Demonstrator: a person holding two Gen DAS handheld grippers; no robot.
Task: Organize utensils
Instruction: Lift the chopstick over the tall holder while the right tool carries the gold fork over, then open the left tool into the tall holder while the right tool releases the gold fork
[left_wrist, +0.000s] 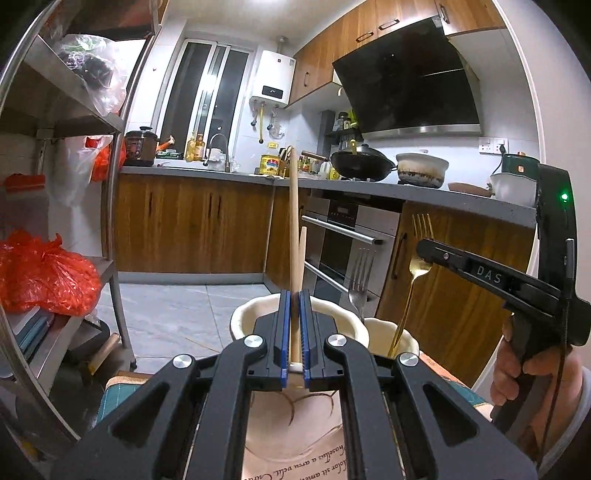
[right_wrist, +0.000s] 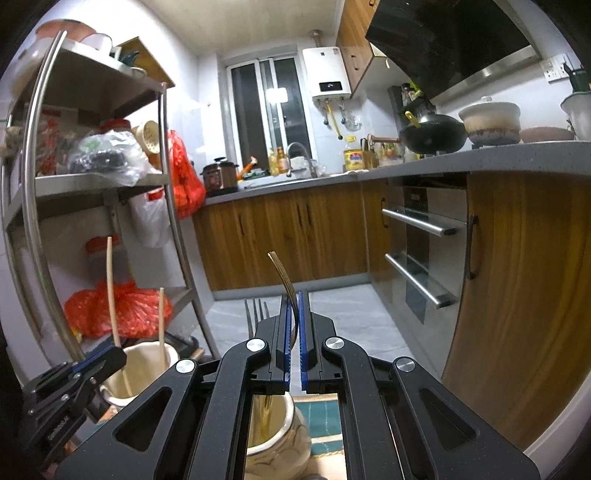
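My left gripper (left_wrist: 294, 295) is shut on a long wooden chopstick (left_wrist: 294, 221) that stands upright over a cream holder (left_wrist: 243, 317); a second shorter chopstick (left_wrist: 302, 251) stands in it. My right gripper (left_wrist: 424, 254) is shut on a gold fork (left_wrist: 417, 266) whose handle reaches into a second cream cup (left_wrist: 380, 332). A silver fork (left_wrist: 360, 277) stands between the two holders. In the right wrist view my right gripper (right_wrist: 294, 299) pinches the gold fork (right_wrist: 286, 280) above its cup (right_wrist: 273, 439); the left gripper (right_wrist: 107, 354) holds the chopstick (right_wrist: 110, 288) over the other holder (right_wrist: 147, 365).
A steel shelf rack (left_wrist: 110, 184) with red bags (left_wrist: 44, 273) stands at the left. Wooden cabinets and an oven (left_wrist: 347, 243) lie ahead. The holders stand on a printed cloth (left_wrist: 295, 435) over a teal mat (right_wrist: 325, 417).
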